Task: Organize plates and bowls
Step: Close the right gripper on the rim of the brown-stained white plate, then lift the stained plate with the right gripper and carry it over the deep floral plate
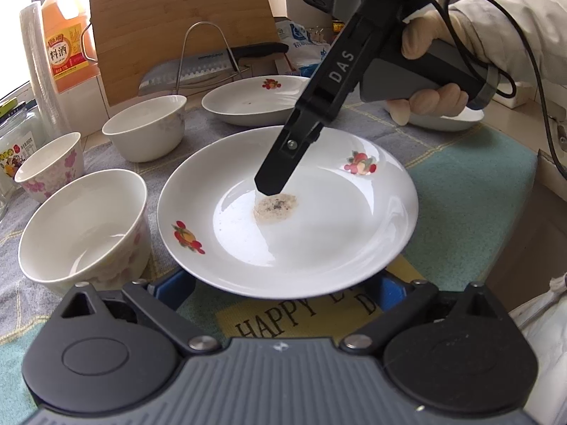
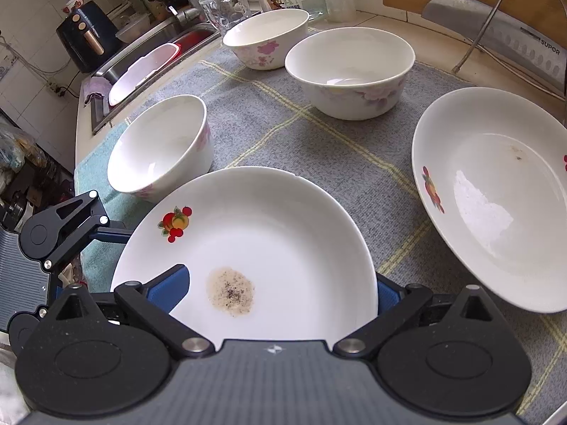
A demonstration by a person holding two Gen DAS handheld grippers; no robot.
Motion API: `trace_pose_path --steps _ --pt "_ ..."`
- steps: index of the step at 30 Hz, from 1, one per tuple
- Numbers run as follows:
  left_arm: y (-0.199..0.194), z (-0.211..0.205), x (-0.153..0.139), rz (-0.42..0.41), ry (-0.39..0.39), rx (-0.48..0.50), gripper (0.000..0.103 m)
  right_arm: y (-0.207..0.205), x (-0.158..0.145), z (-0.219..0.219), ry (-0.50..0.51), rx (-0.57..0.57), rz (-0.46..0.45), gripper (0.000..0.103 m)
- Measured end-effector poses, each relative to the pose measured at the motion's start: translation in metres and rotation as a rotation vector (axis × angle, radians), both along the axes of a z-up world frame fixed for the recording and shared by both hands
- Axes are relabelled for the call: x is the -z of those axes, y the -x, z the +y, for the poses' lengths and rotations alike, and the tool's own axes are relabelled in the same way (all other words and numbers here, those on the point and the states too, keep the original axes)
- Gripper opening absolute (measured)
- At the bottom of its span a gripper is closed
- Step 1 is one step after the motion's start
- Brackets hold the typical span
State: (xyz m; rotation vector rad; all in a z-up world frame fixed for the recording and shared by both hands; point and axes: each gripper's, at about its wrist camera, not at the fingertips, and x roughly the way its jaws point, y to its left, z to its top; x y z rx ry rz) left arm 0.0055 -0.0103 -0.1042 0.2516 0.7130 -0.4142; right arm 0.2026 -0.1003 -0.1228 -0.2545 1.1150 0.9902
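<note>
Left wrist view: shows barely a start on the tidying. Nearest plate (image 1: 319, 233), white with fruit prints and a speckled brown patch of residue in its well, lying on the cloth-covered surface (image 1: 471, 191) straight ahead of the left gripper (image 1: 283, 290). Left fingers (image 1: 173, 288) spread wide, both tips tucked out of sight beneath the plate's near rim; clamping nothing. Right gripper (image 1: 271, 182) angled down into the same plate, tip just beside the residue. Seen from the right wrist view, also spread wide: one finger over the plate's inner face, the other at its outer edge. Cannot tell whether the plate is lifted or resting flat.

Nothing stacked so far. Second plate (image 1: 248, 102) alone farther back, with a third plate (image 1: 453, 120) half hidden behind the person's gloved hand (image 1: 436, 71). Three bowls, each standing upright and apart: near bowl (image 1: 85, 226) just beside the first plate, flowered bowl (image 1: 49, 166) behind it, far bowl (image 1: 145, 127) toward the cutting board (image 1: 177, 17).

Judged as the first pick-up only. Left to do: gathering all three plates into one pile, then nesting all three bowls.
</note>
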Motion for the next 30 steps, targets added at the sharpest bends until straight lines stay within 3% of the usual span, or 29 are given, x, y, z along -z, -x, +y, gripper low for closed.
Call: trace_pose_path --steps 30 --pt "-0.009 0.002 -0.016 0.033 0.004 0.055 0.100 0.008 -0.010 -0.012 -0.004 0.035 0.012 0.103"
